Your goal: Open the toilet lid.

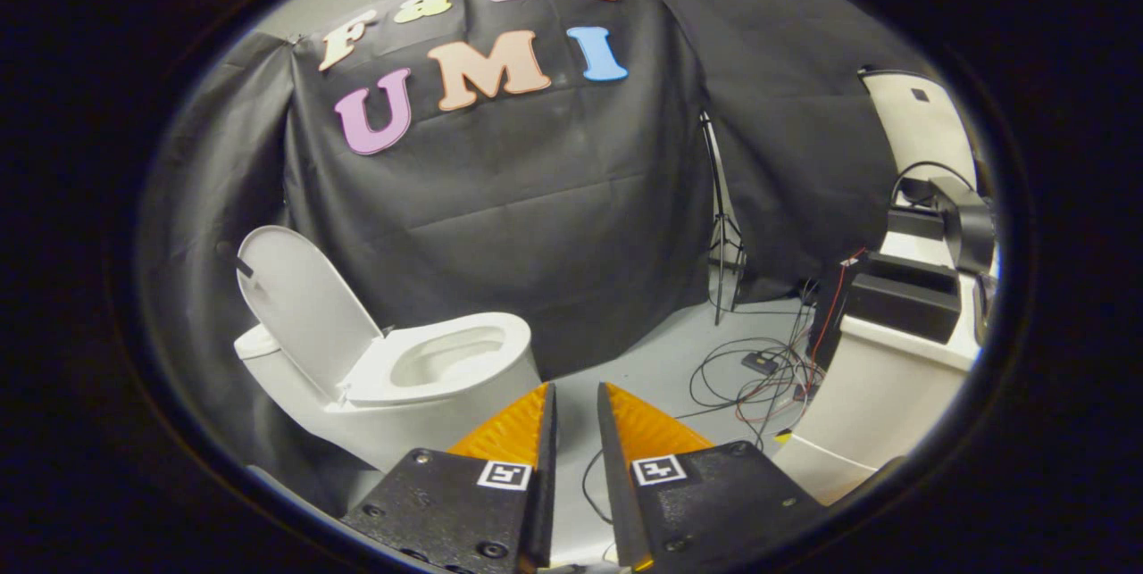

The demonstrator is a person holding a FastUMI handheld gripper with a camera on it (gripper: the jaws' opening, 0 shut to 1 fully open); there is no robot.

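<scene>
Lid [308,306] already stands up, leaning back at lower left of frame, bowl [446,360] exposed, so we judge the task done. Our gripper [576,395] sits lower centre, fingers nearly together on nothing, pulled clear of the toilet

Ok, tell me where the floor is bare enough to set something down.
Bare floor lies just beyond the gripper, between the toilet and the cables. It is crowded by the cables, the tripod and the white cabinet. The fingers have a narrow gap, holding nothing.
</scene>
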